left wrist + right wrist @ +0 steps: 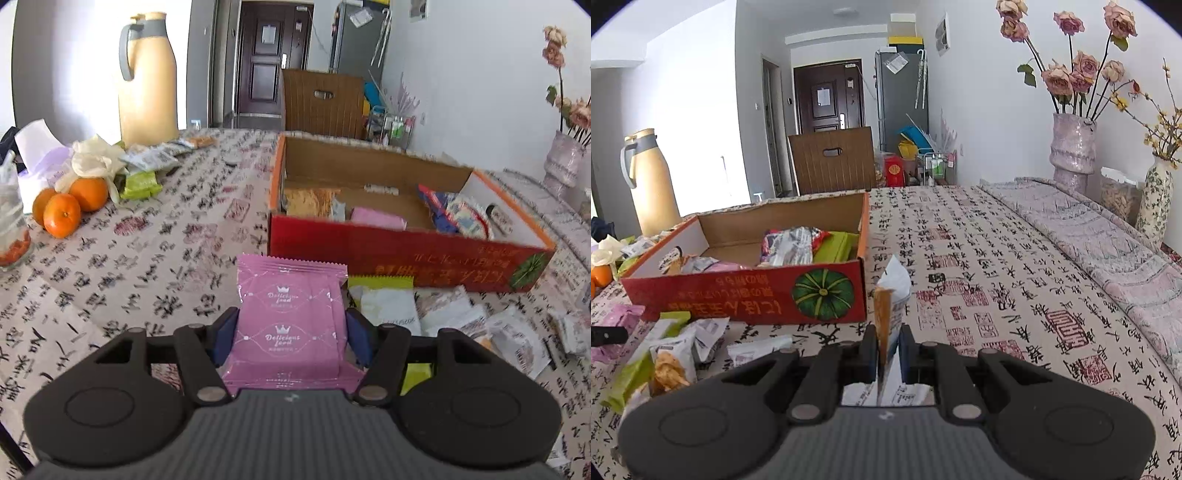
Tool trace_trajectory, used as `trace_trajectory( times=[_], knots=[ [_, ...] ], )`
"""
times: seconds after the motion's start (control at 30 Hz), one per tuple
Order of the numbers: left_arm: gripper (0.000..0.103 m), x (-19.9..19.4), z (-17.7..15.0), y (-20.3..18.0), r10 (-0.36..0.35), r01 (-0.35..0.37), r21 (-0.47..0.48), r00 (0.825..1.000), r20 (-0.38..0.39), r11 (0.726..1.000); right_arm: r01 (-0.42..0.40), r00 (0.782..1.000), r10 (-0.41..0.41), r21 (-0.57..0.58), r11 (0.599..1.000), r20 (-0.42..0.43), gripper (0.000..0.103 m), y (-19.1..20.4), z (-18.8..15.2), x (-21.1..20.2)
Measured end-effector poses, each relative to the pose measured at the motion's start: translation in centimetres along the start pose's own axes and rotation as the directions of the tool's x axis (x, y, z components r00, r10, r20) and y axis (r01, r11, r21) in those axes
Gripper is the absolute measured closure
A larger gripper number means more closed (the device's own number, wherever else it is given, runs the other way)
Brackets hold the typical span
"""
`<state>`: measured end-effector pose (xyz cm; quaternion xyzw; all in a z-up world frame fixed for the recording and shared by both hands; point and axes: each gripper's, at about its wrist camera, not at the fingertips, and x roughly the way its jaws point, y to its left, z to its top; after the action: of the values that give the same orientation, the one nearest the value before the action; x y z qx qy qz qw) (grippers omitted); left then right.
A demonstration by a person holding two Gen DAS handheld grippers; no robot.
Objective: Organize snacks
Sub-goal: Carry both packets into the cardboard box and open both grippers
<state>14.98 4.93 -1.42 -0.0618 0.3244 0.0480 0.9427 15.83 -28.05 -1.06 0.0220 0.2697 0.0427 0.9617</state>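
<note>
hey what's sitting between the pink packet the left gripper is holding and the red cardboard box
In the left wrist view, only bare patterned tablecloth lies between the pink packet and the red cardboard box. A loose pile of snack packets sits off to the right.

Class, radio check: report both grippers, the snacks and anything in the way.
Left gripper shut on pink packet. Right gripper shut on thin white and orange packet. Box ahead, part filled. Loose packets lie before it.

Loose snack packets point(454, 317) before box point(406, 254)
</note>
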Motion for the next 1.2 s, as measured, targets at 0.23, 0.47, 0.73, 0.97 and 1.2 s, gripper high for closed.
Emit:
trace_trajectory(
  times=[0.23,0.47,0.73,0.97,1.2],
  knots=[
    [0.04,-2.0,2.0,-0.5,-0.018,0.018,0.001,0.996,0.083,1.0,-0.026,0.999,0.026,-0.021,0.999,0.026,0.092,0.8,1.2,0.1],
    [0.04,-2.6,4.8,-2.5,-0.05,0.043,0.047,0.986,0.159,0.998,-0.079,0.994,0.084,-0.069,0.994,0.067,0.092,3.0,3.4,1.0],
    [0.04,-0.6,7.5,-4.5,-0.056,0.041,0.082,0.98,0.192,0.996,-0.144,0.981,0.159,-0.134,0.98,0.111,0.092,6.3,6.9,3.2],
    [0.04,1.9,9.7,-5.5,-0.056,0.042,0.072,0.976,0.209,0.997,-0.196,0.97,0.215,-0.159,0.968,0.113,0.092,9.2,9.6,6.5],
    [0.04,4.7,10.9,-5.5,-0.042,0.033,0.043,0.972,0.232,0.999,-0.249,0.961,0.262,-0.144,0.958,0.086,0.092,11.5,10.3,10.5]
  ],
)
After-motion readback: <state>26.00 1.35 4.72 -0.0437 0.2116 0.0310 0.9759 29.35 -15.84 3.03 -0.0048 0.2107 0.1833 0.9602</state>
